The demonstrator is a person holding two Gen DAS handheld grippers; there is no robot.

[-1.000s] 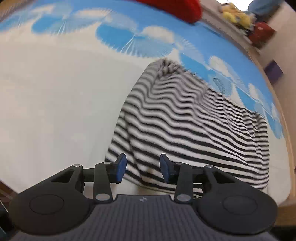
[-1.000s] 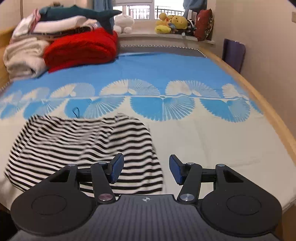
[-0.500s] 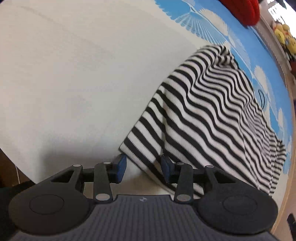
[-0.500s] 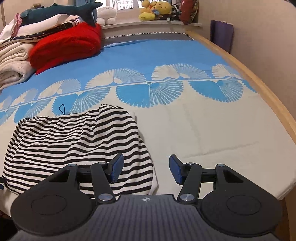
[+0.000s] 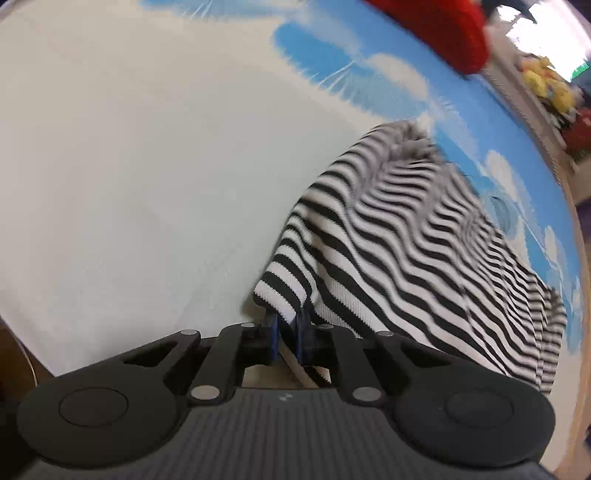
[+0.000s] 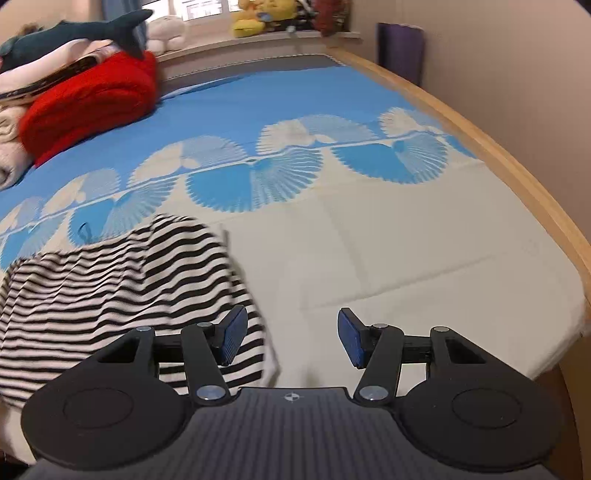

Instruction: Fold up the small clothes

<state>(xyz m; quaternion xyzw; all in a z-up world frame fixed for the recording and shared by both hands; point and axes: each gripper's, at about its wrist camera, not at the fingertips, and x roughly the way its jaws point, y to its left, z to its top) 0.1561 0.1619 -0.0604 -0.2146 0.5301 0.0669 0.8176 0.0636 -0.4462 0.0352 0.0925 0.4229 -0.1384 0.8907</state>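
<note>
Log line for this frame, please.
left gripper: shut on garment corner | right gripper: open, above garment edge | garment: on bed

Right of the striped garment the cream part of the bedspread lay bare. The wooden bed rail closed that side; a red blanket blocked the far left.

Soft even daylight, window glare, motion blur, fisheye-bent edges
</note>
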